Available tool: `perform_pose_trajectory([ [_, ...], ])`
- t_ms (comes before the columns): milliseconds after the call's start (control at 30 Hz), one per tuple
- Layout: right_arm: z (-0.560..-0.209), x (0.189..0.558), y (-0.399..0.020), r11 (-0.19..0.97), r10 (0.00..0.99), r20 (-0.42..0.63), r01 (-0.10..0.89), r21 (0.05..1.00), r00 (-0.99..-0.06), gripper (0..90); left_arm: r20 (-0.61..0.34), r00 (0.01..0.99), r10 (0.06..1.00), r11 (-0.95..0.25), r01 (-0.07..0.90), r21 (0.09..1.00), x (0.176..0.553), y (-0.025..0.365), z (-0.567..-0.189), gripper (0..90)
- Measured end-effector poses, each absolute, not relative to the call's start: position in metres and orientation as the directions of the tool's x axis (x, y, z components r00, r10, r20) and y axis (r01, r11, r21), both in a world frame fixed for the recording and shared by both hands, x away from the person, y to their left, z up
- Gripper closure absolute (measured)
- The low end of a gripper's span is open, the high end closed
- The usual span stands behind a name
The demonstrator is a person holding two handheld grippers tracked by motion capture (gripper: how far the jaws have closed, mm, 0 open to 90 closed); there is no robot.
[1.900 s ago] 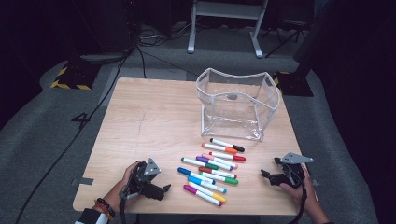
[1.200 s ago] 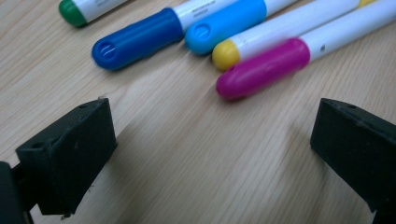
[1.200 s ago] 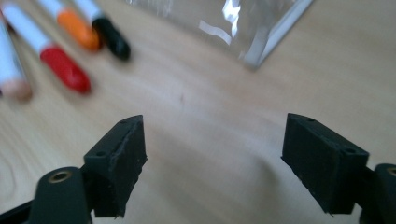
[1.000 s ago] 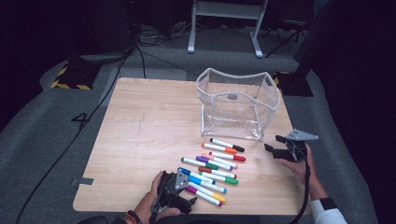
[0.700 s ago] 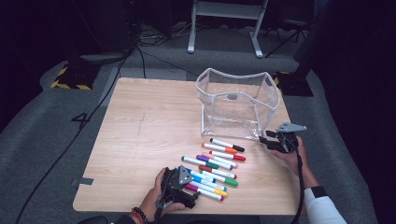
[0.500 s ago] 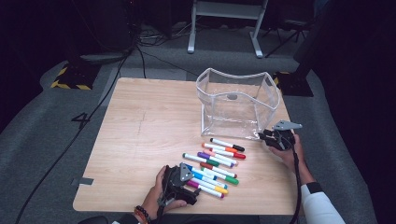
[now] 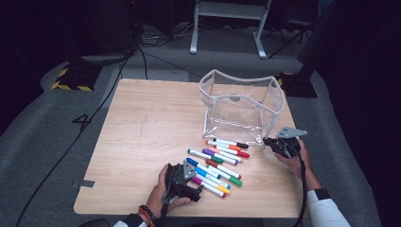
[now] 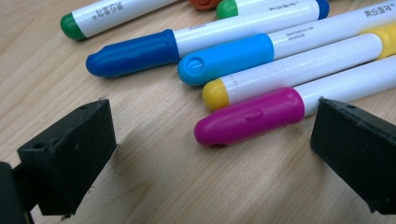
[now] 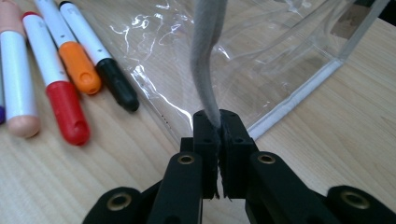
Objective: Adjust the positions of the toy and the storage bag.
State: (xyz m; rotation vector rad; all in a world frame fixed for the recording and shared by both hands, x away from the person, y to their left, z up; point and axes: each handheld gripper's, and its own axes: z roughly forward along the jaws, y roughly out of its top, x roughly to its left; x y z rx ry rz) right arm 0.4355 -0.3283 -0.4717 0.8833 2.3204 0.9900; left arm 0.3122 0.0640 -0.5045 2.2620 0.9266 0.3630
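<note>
— Closing on the bag's edge, is that what the right gripper (image 9: 218, 140) has just done?

— Yes. Its jaws have just been closing, and in the right gripper view they now stand pinched on the grey trim strip (image 9: 207, 56) that rims the clear plastic pouch (image 7: 241, 111). A second ago that gripper stood near the table's right edge with jaws apart; now it sits at the pouch's near right corner (image 7: 276, 143), clamped on the trim.

— And the left gripper?

— The left gripper (image 7: 189, 182) has come in from the near left corner of the table to the near end of the marker row. In the left gripper view its jaws stand wide apart, with the magenta marker (image 8: 261, 116) lying between them on the wood, its cap end pointing toward the left jaw. Neither pad presses on it, so nothing is held there yet.

— Where do the markers lie?

— On the wooden table (image 7: 142, 142), just in front of the pouch, in a loose diagonal row. The black-capped one (image 9: 100, 65) and the orange-capped one (image 9: 70, 51) lie nearest the pouch wall.

— What does it mean for the job?

— I judge that the pouch is now steadied for loading, and the magenta marker is the likely first pick. No marker shows inside the pouch so far.
</note>
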Motion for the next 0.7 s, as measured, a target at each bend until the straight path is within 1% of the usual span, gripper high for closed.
perform_pose_trajectory([
  [33,-0.472,0.433,-0.328,0.535,0.707,-0.161,0.373,0.758,-0.688,86.8,-0.012,0.711,0.703,-0.527,0.533,0.662,0.315,0.065,-0.505,0.5],
  [300,-0.471,0.411,-0.327,0.542,0.683,-0.142,0.366,0.757,-0.717,86.8,-0.009,0.725,0.688,-0.541,0.522,0.66,0.318,0.066,-0.505,0.4],
  [467,-0.471,0.401,-0.326,0.552,0.668,-0.143,0.357,0.753,-0.73,86.7,-0.004,0.716,0.698,-0.534,0.524,0.663,0.321,0.066,-0.505,0.4],
  [567,-0.47,0.392,-0.324,0.564,0.646,-0.139,0.346,0.75,-0.751,86.6,-0.012,0.734,0.679,-0.546,0.515,0.66,0.327,0.068,-0.505,0.3],
  [700,-0.47,0.383,-0.322,0.572,0.633,-0.137,0.341,0.746,-0.762,86.3,-0.013,0.73,0.684,-0.541,0.52,0.661,0.334,0.073,-0.505,0.4],
])
